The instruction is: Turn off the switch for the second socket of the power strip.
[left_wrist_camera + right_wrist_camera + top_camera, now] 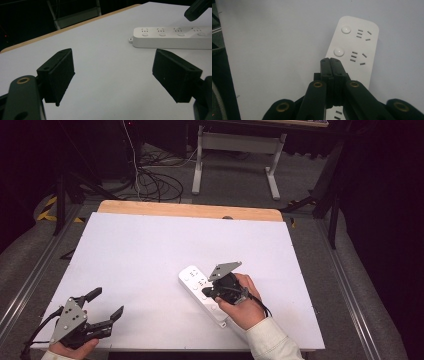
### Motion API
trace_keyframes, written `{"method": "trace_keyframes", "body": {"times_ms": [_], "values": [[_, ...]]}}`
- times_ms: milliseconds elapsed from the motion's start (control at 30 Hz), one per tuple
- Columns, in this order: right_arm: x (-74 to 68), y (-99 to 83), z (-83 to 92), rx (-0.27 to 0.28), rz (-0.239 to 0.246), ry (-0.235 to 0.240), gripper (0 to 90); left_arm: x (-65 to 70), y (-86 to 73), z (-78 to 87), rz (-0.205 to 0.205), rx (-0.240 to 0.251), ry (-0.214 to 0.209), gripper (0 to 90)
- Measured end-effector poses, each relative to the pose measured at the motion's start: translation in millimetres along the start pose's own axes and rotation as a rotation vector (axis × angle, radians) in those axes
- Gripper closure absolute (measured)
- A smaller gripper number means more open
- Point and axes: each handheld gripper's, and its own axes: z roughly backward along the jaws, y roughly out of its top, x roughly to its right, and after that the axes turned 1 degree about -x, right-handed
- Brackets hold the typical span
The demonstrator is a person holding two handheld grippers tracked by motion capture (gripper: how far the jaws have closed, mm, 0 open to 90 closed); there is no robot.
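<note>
Power strip (202, 292) flat on white table (150, 255), right of centre, angled, switch buttons up. Right gripper (332, 65) directly over strip, jaws pressed together, nothing between, tips down at a third button (338, 52)'s neighbour. Likely step: pressing a switch with closed tips. Next move probably calls for straight downward push, centred on button. Left gripper (106, 306) well apart at near-left corner, jaws spread wide, empty, resting low.

Black gripper (106, 307), white sleeve (272, 342)
</note>
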Motion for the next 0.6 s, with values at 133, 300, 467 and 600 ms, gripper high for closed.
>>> {"method": "trace_keyframes", "body": {"times_ms": [133, 300, 467, 600], "values": [[0.1, 0.6, -5.8, -0.028, -0.011, -0.008, 90.0, -0.1, -0.1, -0.2, 0.002, -0.003, -0.003, 18.4], [2.9, 0.8, -10.9, -0.057, -0.023, -0.009, 90.0, -0.1, -0.2, -0.4, 0.007, -0.003, -0.008, 18.4], [3.4, 0.9, -17.1, -0.098, -0.045, 0.001, 90.0, -0.2, -0.2, -0.7, 0.008, -0.004, -0.01, 18.4], [4.5, 0.9, -20.9, -0.118, -0.057, 0.006, 90.0, -0.3, -0.2, -0.6, 0.008, -0.005, -0.01, 18.4]]}}
